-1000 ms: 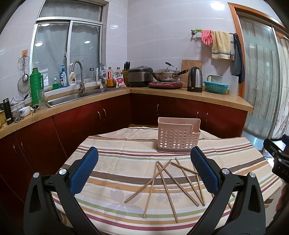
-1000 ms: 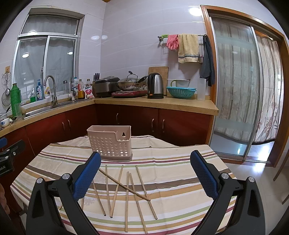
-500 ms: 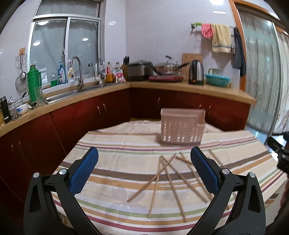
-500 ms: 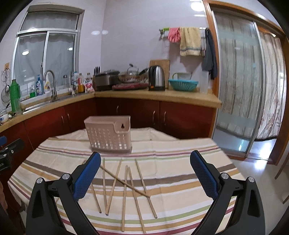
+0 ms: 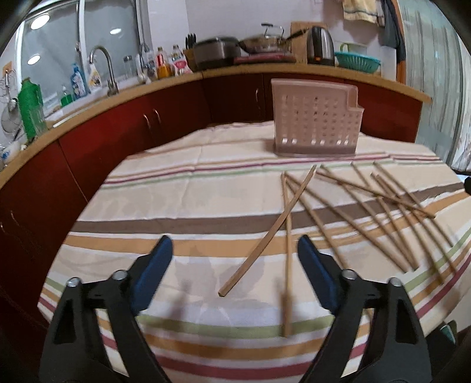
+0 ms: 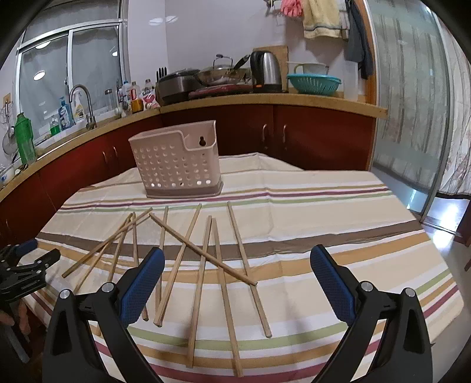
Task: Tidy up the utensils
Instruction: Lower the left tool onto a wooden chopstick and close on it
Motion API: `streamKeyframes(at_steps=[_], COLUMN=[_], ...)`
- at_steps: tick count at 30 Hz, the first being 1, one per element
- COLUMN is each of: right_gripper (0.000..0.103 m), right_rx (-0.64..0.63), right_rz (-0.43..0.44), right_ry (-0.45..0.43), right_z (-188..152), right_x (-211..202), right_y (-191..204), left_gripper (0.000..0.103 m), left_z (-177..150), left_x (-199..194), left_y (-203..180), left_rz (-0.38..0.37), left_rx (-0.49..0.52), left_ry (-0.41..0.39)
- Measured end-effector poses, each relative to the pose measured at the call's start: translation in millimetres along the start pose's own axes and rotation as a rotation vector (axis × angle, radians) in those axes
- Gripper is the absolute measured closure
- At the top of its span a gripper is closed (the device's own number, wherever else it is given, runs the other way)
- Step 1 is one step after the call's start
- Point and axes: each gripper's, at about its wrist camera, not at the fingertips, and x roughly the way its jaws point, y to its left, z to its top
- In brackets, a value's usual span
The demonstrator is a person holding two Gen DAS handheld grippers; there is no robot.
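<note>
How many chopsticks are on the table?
10, as far as I can count: the chopsticks lie scattered on the striped tablecloth before the pink holder; overlaps may hide one.

- The place is a home kitchen: ahead of both tools runs an L-shaped tan countertop (image 6: pixel 294 98) on dark red wooden cabinets (image 6: pixel 318 135).
- Ahead and left, a curved steel tap (image 5: pixel 103 69) stands beside dish soap bottles (image 5: pixel 77 81) under a sliding window (image 6: pixel 67 70).
- Straight ahead sit a steel electric kettle (image 6: pixel 266 72), a lidded wok (image 6: pixel 222 73) and a teal plastic colander (image 6: pixel 313 84).
- Towels (image 6: pixel 319 19) hang on a wall rail above.
- Nearest, a striped tablecloth (image 6: pixel 323 212) covers a table.
</note>
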Motion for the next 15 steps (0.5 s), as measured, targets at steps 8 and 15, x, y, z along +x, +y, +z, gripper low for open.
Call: streamKeyframes(at_steps=[8,15], right_gripper=[0.007,0.007], right_rx=[0.001,0.005], right_rz=[0.018,0.029], right_ry=[0.056,0.073], right_z=[-2,-2], right_x=[20,30], right_y=[-1,-2], left_gripper=[0.044,0.054], left_z=[-9,-18], left_x=[37,48], left_y=[10,11], left_rz=[-0.049,-0.121], left_rx=[0.052,0.076], left_ry=[0.089,0.137])
